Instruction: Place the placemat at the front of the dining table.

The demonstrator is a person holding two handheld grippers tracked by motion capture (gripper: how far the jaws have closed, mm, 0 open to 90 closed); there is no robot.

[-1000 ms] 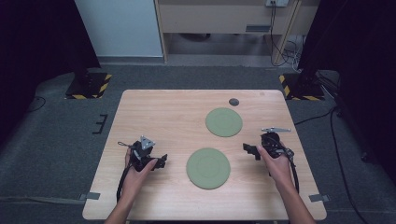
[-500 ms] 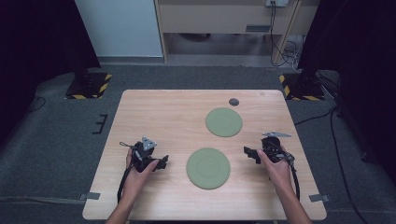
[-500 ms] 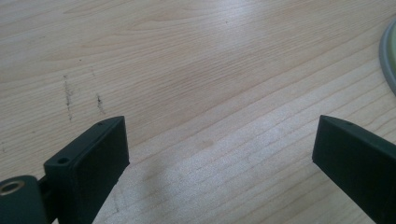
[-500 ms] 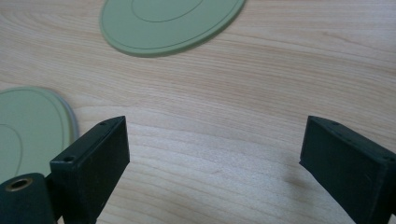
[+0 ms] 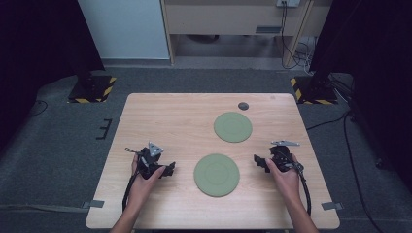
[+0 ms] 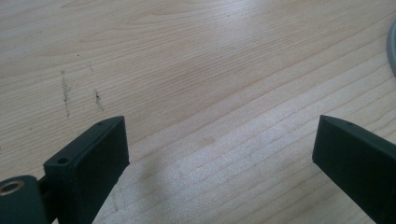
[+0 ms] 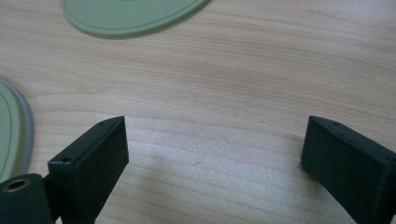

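Note:
Two flat round green plates lie on the wooden table (image 5: pixel 170 121): the near plate (image 5: pixel 216 174) in front of the middle, the far plate (image 5: pixel 232 126) behind it to the right. My left gripper (image 5: pixel 169 170) rests on the table left of the near plate, held by a hand, its jaws pointing right. My right gripper (image 5: pixel 257 160) rests right of that plate, jaws pointing left. In the left gripper view the left gripper (image 6: pixel 219 126) is open over bare wood. The right gripper (image 7: pixel 215 123) is open too, with the far plate (image 7: pixel 130 14) ahead and the near plate (image 7: pixel 11 130) at the left edge.
A small dark round thing (image 5: pixel 243 106) lies near the table's far edge. Bare wood covers the far left of the table. Grey carpet surrounds it, with cables (image 5: pixel 296 34) and stand bases with striped tape (image 5: pixel 92 90) behind.
Both hands have drawn their grippers slightly toward the near edge, the right one more than the left. The plates have not moved.

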